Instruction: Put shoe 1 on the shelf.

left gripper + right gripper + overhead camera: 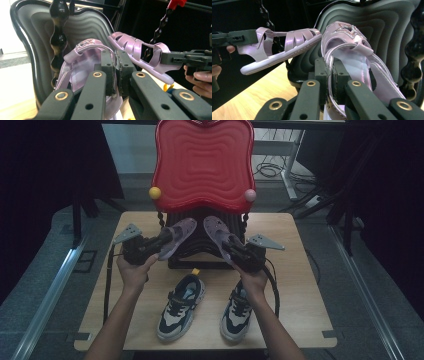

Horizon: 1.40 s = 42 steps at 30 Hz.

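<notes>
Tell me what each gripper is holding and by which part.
The left gripper is shut on one purple sandal, pinching its heel strap. The right gripper is shut on the other purple sandal, also by its heel strap.

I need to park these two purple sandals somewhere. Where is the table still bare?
Bare wood lies left of the left sneaker, right of the right sneaker, and in a narrow strip between them on the table. The back middle is crowded by the black stand under the red tray.
</notes>
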Motion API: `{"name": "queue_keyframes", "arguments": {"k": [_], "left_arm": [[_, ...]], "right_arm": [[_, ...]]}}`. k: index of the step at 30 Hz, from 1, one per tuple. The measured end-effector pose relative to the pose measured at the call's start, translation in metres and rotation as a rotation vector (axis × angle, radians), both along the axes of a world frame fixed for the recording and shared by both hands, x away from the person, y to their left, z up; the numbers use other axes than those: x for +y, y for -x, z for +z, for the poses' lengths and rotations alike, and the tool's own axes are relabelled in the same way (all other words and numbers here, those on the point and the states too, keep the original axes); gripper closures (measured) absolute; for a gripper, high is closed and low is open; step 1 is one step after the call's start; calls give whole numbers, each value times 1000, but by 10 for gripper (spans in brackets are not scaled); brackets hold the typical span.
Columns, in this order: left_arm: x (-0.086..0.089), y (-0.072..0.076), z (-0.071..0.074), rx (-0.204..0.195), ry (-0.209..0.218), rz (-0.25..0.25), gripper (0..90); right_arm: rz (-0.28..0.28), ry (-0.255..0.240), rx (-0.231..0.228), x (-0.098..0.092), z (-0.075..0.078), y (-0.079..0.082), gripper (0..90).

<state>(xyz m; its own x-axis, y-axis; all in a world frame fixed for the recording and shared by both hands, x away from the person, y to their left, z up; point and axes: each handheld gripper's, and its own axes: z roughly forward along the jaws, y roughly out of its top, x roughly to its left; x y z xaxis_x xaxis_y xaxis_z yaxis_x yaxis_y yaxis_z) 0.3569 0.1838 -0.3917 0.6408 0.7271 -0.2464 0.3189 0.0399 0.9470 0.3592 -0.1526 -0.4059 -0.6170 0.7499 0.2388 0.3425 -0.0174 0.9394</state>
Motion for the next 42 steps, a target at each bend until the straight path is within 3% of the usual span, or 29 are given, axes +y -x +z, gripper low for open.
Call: {"name": "queue_keyframes", "arguments": {"k": [8, 17, 24, 33, 39, 42], "left_arm": [[-10, -13, 2, -5, -11, -5, 860], [-19, -22, 10, -31, -18, -12, 858], [-24, -32, 7, -45, -20, 3, 859], [-33, -44, 2, -90, -19, 9, 862], [-38, -50, -5, -124, -44, 9, 862], [-39, -52, -7, -128, -33, 11, 861]], "right_arm": [[-31, 21, -1, 7, 3, -10, 852], [-51, 5, 3, 13, 6, -18, 851], [-72, 0, 4, 17, 6, -23, 851], [-91, 11, -25, 33, 4, -34, 851], [-94, 15, -36, 36, -1, -44, 852], [-92, 12, -42, 38, -2, -46, 851]]}}
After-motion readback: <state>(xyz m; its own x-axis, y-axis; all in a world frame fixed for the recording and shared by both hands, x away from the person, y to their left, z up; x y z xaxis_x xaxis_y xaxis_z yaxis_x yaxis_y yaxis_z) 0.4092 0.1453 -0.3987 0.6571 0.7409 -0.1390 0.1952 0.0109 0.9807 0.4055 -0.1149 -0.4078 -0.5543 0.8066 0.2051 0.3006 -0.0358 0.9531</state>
